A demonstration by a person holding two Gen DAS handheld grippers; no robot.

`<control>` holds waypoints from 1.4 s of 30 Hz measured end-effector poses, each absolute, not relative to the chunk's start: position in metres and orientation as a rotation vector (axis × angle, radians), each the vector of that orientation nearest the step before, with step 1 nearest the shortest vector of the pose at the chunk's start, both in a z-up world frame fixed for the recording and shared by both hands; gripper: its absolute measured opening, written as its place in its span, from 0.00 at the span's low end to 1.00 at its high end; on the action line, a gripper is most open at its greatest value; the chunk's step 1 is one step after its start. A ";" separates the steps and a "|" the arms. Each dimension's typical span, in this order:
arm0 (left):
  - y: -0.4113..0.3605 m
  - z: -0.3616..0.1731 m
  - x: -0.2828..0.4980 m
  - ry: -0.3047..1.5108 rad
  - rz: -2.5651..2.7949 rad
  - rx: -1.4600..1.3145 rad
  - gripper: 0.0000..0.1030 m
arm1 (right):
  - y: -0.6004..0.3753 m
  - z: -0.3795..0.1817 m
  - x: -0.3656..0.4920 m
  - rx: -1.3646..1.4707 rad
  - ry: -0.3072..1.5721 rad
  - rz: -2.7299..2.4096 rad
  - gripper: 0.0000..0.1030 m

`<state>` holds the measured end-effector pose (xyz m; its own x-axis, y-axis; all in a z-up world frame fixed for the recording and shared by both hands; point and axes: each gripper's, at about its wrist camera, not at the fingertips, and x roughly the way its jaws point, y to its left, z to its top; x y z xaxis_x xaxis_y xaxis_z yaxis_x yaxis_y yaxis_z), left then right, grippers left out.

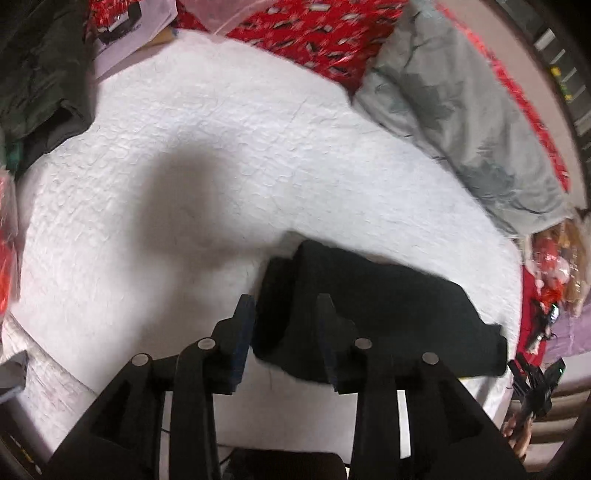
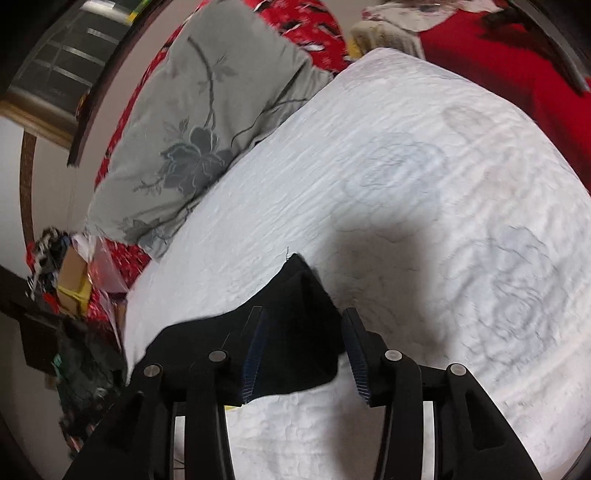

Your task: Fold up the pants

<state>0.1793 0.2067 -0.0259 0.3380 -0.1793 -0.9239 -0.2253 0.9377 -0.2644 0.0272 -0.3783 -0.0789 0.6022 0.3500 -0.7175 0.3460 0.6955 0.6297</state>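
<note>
The black pants [image 1: 388,310] lie folded into a compact bundle on the white quilted bed cover [image 1: 221,166]. My left gripper [image 1: 286,302] is open, its fingers above the bundle's left end, not gripping it. In the right wrist view the pants [image 2: 295,332] lie near the cover's [image 2: 406,184] near edge. My right gripper [image 2: 303,321] is open, its fingers straddling the bundle's right end just above it. Whether either gripper touches the cloth cannot be told.
A grey floral pillow [image 1: 461,122] [image 2: 199,140] lies at the far side on a red patterned sheet [image 1: 317,33]. Dark green clothing [image 1: 37,74] is piled at the far left. Clutter [image 2: 66,280] sits beyond the bed's edge. A red cloth [image 2: 517,66] lies far right.
</note>
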 end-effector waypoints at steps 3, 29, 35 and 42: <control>0.199 -0.040 0.200 1.301 -0.024 -0.392 0.31 | -0.373 -0.084 0.035 0.798 0.981 -0.001 0.43; 0.191 -0.070 0.197 1.295 0.025 -0.399 0.07 | -0.347 -0.103 0.083 0.620 1.046 -0.026 0.05; 0.203 -0.060 0.192 1.304 -0.017 -0.497 0.07 | -0.356 -0.094 0.065 0.730 0.990 -0.004 0.20; 0.204 -0.029 0.138 1.222 -0.062 -0.550 0.21 | -0.349 -0.069 0.021 0.766 0.932 0.082 0.30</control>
